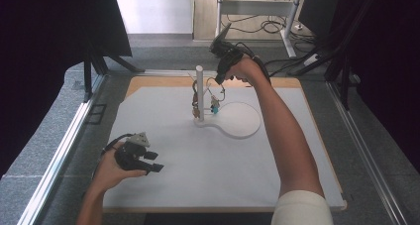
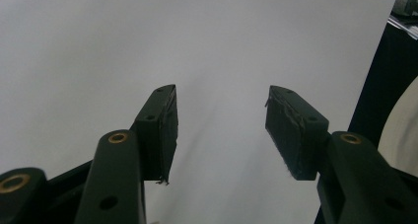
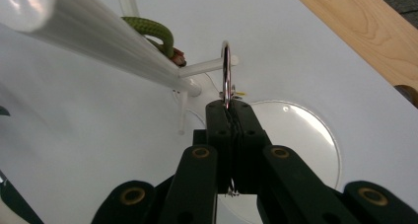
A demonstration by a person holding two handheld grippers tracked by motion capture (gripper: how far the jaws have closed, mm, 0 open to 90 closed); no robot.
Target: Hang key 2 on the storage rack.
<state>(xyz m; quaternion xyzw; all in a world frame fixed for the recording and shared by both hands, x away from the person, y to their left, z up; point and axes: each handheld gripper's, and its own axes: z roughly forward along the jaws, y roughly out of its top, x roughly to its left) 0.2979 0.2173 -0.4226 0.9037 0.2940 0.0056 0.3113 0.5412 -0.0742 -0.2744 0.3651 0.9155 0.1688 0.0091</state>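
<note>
While your right gripper (image 3: 230, 110) pinches the metal ring (image 3: 226, 71) with its jaws pressed tight on the ring's lower edge, the ring is looped over a short white peg (image 3: 209, 66) that juts from the white post (image 1: 199, 88) of the stand. In the high view that gripper (image 1: 219, 79) reaches in from the far right of the post, with a small blue-tipped charm (image 1: 215, 106) dangling below. It looks as though you are in the middle of hanging the ring on the peg or lifting it off it; which of the two, the pictures cannot settle. Either way, the next move calls for sliding the ring straight along the peg, without twisting it against the post or snagging the green cord (image 3: 150, 29) hung just beside it. Your left gripper (image 1: 148, 163) rests on the white mat (image 1: 208, 175) near you, its jaws spread and empty.
</note>
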